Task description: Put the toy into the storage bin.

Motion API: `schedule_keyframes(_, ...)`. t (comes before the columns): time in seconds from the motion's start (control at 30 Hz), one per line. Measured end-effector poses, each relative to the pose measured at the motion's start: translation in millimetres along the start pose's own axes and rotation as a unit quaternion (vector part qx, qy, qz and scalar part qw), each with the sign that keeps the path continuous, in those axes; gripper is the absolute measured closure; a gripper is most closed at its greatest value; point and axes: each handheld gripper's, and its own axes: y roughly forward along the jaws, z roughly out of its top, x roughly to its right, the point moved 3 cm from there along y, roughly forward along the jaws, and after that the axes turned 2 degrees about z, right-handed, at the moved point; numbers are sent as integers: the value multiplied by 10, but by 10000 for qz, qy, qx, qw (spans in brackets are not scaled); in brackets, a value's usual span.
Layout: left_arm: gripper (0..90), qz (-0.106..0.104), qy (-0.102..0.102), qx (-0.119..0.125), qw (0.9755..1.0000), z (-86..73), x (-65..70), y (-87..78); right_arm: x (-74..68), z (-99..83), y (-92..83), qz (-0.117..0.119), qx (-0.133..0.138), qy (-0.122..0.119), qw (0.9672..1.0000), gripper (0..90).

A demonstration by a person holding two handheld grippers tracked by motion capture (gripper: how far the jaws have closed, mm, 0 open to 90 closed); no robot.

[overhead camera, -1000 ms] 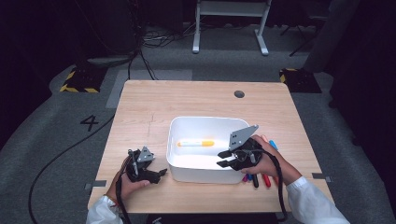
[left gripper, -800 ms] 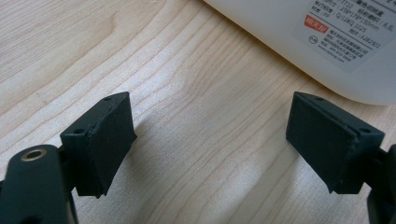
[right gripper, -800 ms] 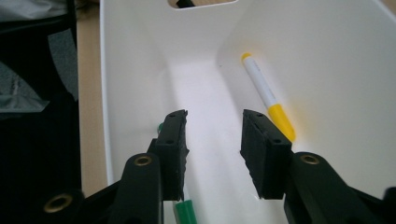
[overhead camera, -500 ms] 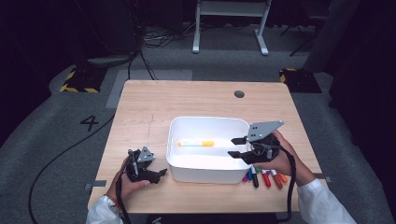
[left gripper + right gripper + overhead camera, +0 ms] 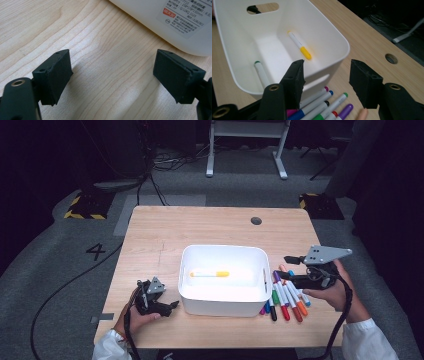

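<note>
Markers are going into the white bin (image 5: pixel 224 296) at table centre: a yellow-capped marker (image 5: pixel 210 274) lies on its floor, and a green-tipped marker (image 5: pixel 262 73) leans on the inside wall by the right gripper. The right gripper (image 5: pixel 291 268) hovers at the bin's 3 o'clock over the loose marker row (image 5: pixel 285 296), its jaws spread with nothing between them and just been opening. The left gripper (image 5: pixel 170 306) rests on the table at the bin's 8 o'clock, jaws spread and empty. Risks: the markers lie touching side by side, so a wide grab could pinch two or roll neighbours toward the 5 o'clock table edge; coming in low could knock the bin wall.
</note>
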Motion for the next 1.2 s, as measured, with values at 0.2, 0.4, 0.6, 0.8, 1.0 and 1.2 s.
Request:
schedule_keyframes(0.2,155,-8,0,-4,10000,0,0,-1,219,-322,-88,-344,-163,261,9989,462)
schedule_keyframes(0.4,155,-10,1,-5,10000,0,0,-1,365,-609,-20,-641,-377,499,9960,462)
schedule_keyframes(0.6,155,-9,-13,5,10000,0,2,0,500,-883,129,-805,-617,793,9917,466)
schedule_keyframes(0.8,154,-9,0,-5,10000,0,0,-1,635,-1121,326,-803,-850,1109,9869,475)
schedule_keyframes(1.0,155,-7,8,-9,10000,0,-1,-2,731,-1294,486,-800,-1027,1337,9824,482)
schedule_keyframes(1.2,155,-9,0,-4,10000,0,0,-1,785,-1414,579,-791,-1112,1538,9786,490)
